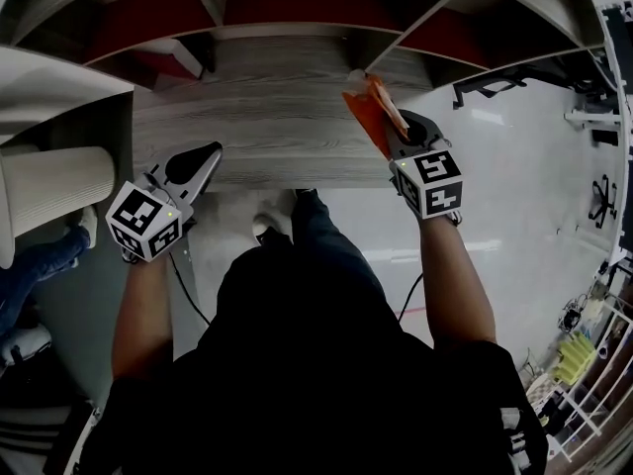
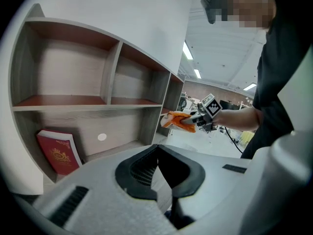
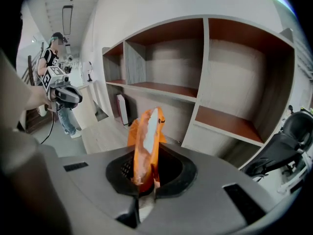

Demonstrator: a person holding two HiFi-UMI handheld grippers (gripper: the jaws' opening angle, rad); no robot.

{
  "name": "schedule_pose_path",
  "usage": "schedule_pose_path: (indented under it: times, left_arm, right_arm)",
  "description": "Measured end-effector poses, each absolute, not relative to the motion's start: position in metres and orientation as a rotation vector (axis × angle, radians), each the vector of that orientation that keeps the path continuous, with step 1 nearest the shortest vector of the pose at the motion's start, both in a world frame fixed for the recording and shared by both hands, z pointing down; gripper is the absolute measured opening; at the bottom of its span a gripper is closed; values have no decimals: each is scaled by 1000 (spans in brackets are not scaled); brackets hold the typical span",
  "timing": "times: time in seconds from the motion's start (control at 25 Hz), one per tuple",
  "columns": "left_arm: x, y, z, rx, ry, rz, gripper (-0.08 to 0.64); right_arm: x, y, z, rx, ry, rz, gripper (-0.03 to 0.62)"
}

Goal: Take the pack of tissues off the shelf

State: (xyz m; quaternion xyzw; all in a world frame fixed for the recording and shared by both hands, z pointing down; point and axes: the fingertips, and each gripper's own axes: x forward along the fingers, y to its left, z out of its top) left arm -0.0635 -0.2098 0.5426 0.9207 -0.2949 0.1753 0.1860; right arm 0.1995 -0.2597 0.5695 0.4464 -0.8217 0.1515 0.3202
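Below the head camera, the person's dark torso blocks the lower middle. The wood-grain shelf point(image 1: 267, 117) is cut off by the top edge, so its red-floored compartments show only in part. The right tongs point(image 1: 391, 139) pinch the orange pack of tissues point(image 1: 368, 107), held in the air outside the compartments near the shelf's right end. Glossy pale floor point(image 1: 514, 196) lies open to the right. The left tongs point(image 1: 210, 154) are pressed together and empty, by the shelf's front edge, with a pale cylinder point(image 1: 54, 188) to their left.

From the left gripper view, the left tongs point(image 2: 156, 148) meet at their tips with nothing between the ribbed black pads. Beyond stand the shelf's point(image 2: 73, 109) boxy compartments. A red book point(image 2: 58, 153) leans in a lower one, its bottom hidden by the gripper body. Farther off, the right tongs point(image 2: 195, 124) carry the pack of tissues point(image 2: 176, 120) clear of the shelf's end.

From the right gripper view, the right tongs point(image 3: 146, 173) clamp the lower end of the crinkled, glossy pack of tissues point(image 3: 146, 136). It stands upright with a white panel showing and hides part of the shelf point(image 3: 195, 92) behind it. The left tongs point(image 3: 73, 97) are small and dim at far left.
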Motion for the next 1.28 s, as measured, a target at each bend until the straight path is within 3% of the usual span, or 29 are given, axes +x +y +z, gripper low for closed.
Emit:
schedule_pose_path:
  times: [1.28]
  left_arm:
    - [-33,-220,600,2495,-802,459,18]
  right_arm:
    - [204,-273,721,1026,-2056,522,18]
